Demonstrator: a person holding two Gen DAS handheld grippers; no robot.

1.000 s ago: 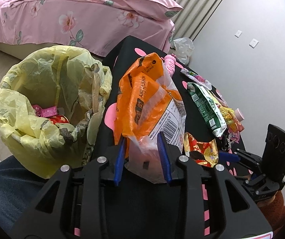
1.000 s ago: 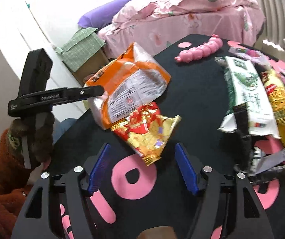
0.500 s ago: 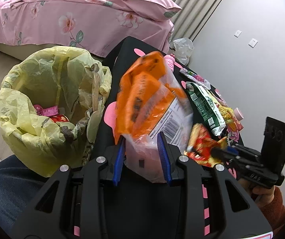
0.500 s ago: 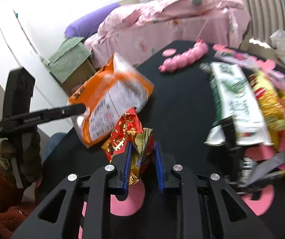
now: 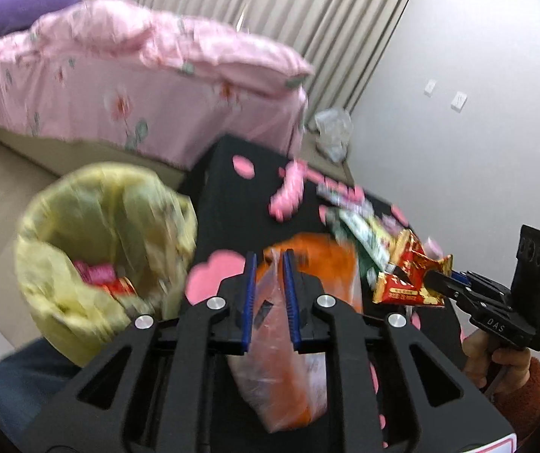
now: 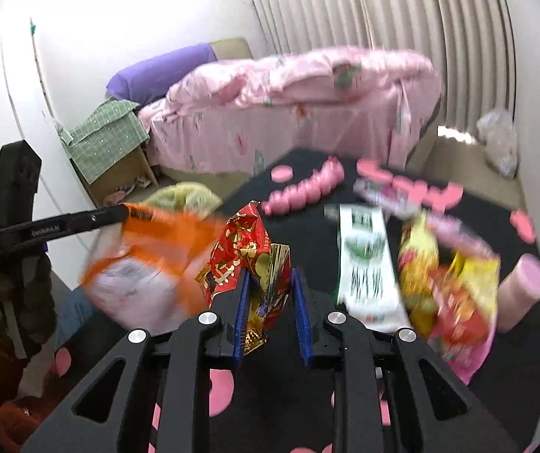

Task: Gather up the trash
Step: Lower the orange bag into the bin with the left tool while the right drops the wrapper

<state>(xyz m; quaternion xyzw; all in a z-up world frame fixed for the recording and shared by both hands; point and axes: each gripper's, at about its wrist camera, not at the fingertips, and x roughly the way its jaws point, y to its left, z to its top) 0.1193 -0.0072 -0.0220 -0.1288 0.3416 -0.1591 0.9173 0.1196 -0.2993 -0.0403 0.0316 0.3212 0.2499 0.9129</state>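
Left wrist view: my left claw (image 5: 270, 279) is clenched on the orange snack bag (image 5: 288, 358), lifted over the table (image 5: 232, 196) beside the yellow-lined trash bin (image 5: 100, 245); I judge the bag light, crinkly and slippery, best pinched at a flat edge.

Right wrist view: my right claw (image 6: 268, 305) grips the red-and-gold wrapper (image 6: 247, 249) by its lower end, off the table; thin foil that I expect to crumple easily; more wrappers lie to its right.

Bin (image 5: 81, 264) left of table (image 5: 232, 196).
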